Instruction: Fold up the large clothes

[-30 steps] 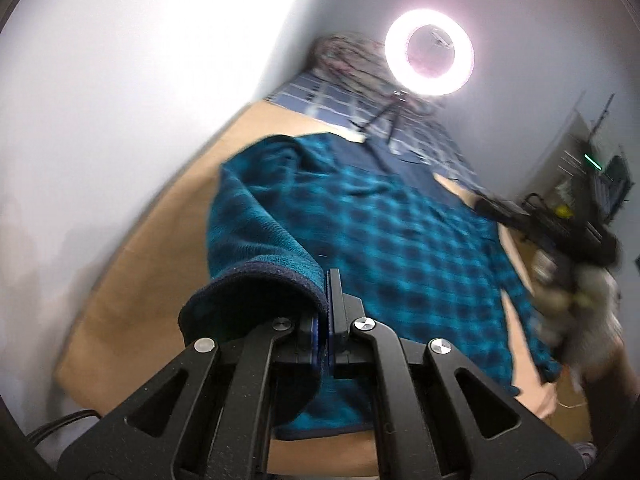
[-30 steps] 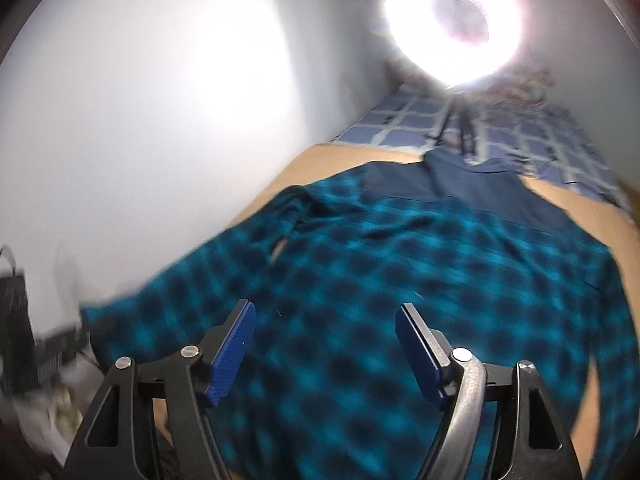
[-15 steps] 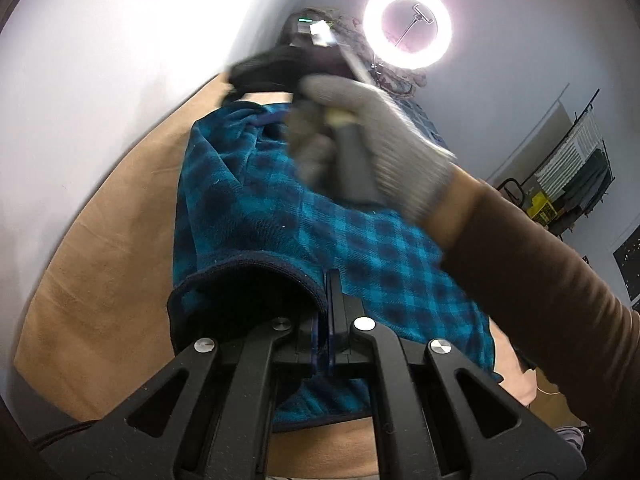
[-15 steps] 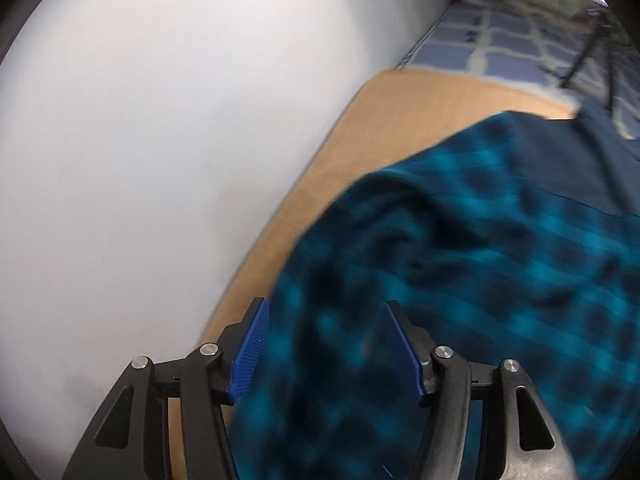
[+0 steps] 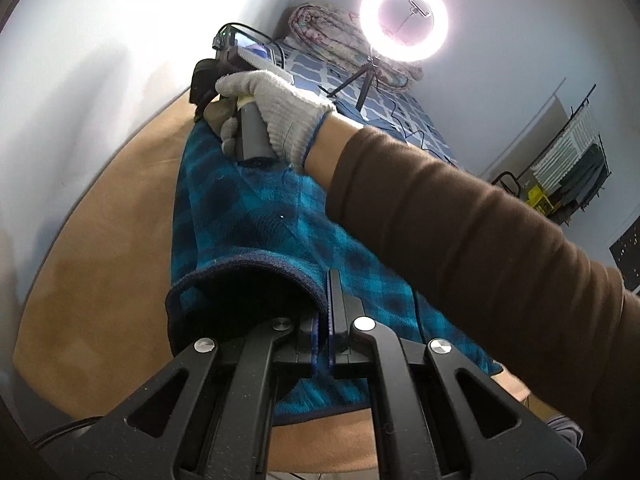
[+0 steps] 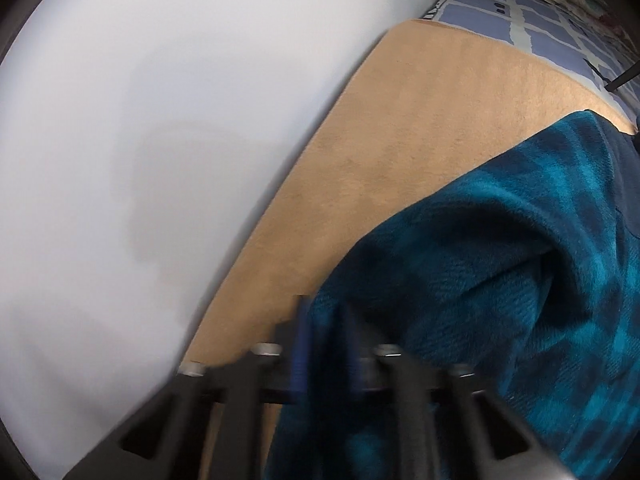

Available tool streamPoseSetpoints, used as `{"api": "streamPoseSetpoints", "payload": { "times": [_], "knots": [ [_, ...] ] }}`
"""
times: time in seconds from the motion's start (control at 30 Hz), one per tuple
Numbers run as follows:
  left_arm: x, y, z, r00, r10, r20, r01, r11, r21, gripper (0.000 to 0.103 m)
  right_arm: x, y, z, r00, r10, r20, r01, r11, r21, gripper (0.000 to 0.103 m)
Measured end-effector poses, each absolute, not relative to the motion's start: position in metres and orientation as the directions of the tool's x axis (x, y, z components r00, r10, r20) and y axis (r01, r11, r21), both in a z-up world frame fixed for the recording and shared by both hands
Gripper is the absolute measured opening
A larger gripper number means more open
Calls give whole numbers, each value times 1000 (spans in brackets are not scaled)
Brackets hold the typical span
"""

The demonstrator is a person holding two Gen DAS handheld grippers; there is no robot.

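A teal and navy plaid fleece shirt [image 5: 256,216] lies spread on a tan blanket [image 5: 100,240]. My left gripper [image 5: 323,280] is shut on a navy-trimmed cuff of the shirt, which is lifted into a fold over its fingers. A gloved hand [image 5: 280,112] in a brown sleeve reaches across and holds the right gripper at the shirt's far left edge. In the right wrist view the right gripper [image 6: 325,320] is blurred. Its jaws are closing, with the shirt [image 6: 500,280] bunched between the blue pads [image 6: 299,344], beside the bare tan blanket [image 6: 420,120].
A white wall [image 5: 80,60] runs along the blanket's left side. Beyond the blanket lie blue-checked bedding [image 5: 384,108] and a rolled quilt [image 5: 332,28]. A lit ring light [image 5: 403,24] stands there on a tripod. A clothes rack [image 5: 576,160] stands at far right.
The right hand swung from the shirt's right side across to its far left edge and sank. Its jaws went from wide apart to pinching the fabric. The left gripper kept its grip.
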State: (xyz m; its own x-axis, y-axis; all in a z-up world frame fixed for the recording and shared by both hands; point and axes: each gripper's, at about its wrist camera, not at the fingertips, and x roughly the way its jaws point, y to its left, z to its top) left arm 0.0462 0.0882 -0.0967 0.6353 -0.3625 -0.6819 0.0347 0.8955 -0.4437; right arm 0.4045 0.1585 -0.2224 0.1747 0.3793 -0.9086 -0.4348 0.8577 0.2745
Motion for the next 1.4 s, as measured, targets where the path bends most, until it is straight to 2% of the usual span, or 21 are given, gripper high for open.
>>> {"api": "streamPoseSetpoints", "payload": {
  "times": [0.37, 0.57, 0.7, 0.73, 0.8, 0.83, 0.87, 0.9, 0.97, 1.2, 1.27, 1.4],
  "knots": [
    [29, 61, -92, 601, -405, -689, 180, 909, -377, 0, 392, 63, -161, 283, 493, -823, -412, 837, 360, 0],
    [23, 48, -97, 554, -434, -710, 252, 901, -354, 0, 386, -21, -150, 332, 474, -816, -308, 872, 381, 0],
    [20, 45, -94, 542, -437, -718, 298, 899, -322, 0, 375, -74, -165, 317, 458, -830, -233, 886, 400, 0],
    [19, 42, -93, 529, -443, -724, 308, 895, -323, 2, 373, -80, -171, 311, 453, -835, -224, 889, 399, 0],
    [14, 40, -94, 492, -478, -727, 341, 875, -344, 19, 380, -87, -179, 300, 414, -859, -207, 908, 365, 0],
    [11, 39, -92, 483, -490, -726, 349, 868, -353, 33, 381, -93, -186, 297, 391, -871, -205, 917, 341, 3],
    [6, 38, -91, 478, -504, -719, 359, 860, -363, 41, 383, -90, -189, 294, 366, -883, -205, 926, 316, 7],
    [3, 38, -90, 473, -514, -715, 366, 853, -371, 42, 382, -91, -191, 296, 327, -897, -204, 940, 275, 9],
    [-2, 38, -87, 460, -533, -710, 368, 843, -394, 42, 372, -99, -191, 304, 286, -909, -209, 951, 229, 27],
    [-1, 77, -75, 532, -565, -631, 289, 821, -491, 43, 302, -134, -173, 284, 390, -876, -280, 907, 314, 28],
    [-4, 85, -71, 527, -609, -593, 299, 785, -542, 42, 272, -139, -170, 267, 412, -871, -314, 892, 326, 30],
    [-18, 64, -58, 507, -626, -592, 405, 779, -478, 42, 208, -147, -168, 205, 484, -851, -344, 849, 400, 32]
  ]
}}
